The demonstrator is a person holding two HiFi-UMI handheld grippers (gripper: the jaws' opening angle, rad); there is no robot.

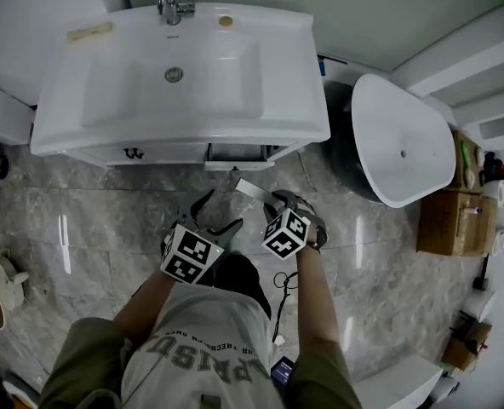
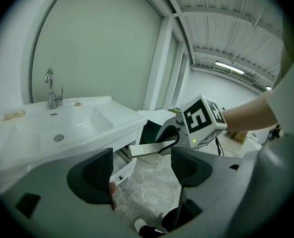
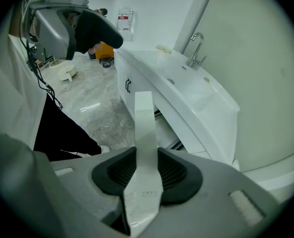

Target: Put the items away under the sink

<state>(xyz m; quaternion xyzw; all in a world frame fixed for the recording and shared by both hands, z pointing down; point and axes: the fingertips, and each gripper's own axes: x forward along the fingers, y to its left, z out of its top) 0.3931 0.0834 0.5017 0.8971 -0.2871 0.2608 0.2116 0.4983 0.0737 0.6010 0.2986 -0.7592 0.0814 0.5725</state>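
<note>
A long flat white carton (image 1: 254, 190) (image 3: 143, 133) is clamped between the pads of my right gripper (image 1: 271, 201) (image 3: 147, 170) and points toward the vanity. The left gripper view shows that carton (image 2: 149, 149) beside the right gripper's marker cube (image 2: 202, 120). My left gripper (image 1: 218, 215) (image 2: 142, 170) is open and holds nothing, just left of the right one. Both hang low over the floor in front of the white sink (image 1: 180, 75) (image 3: 186, 81). Under the basin, a drawer (image 1: 237, 154) (image 2: 121, 168) stands slightly pulled out.
A faucet (image 1: 174, 2) and a small pale bar (image 1: 90, 32) sit on the sink top. A large white oval fixture (image 1: 401, 139) stands to the right, with a cardboard box (image 1: 446, 224) beyond it. Grey marble floor (image 1: 99, 228) lies in front; a cable (image 1: 282, 301) hangs by my legs.
</note>
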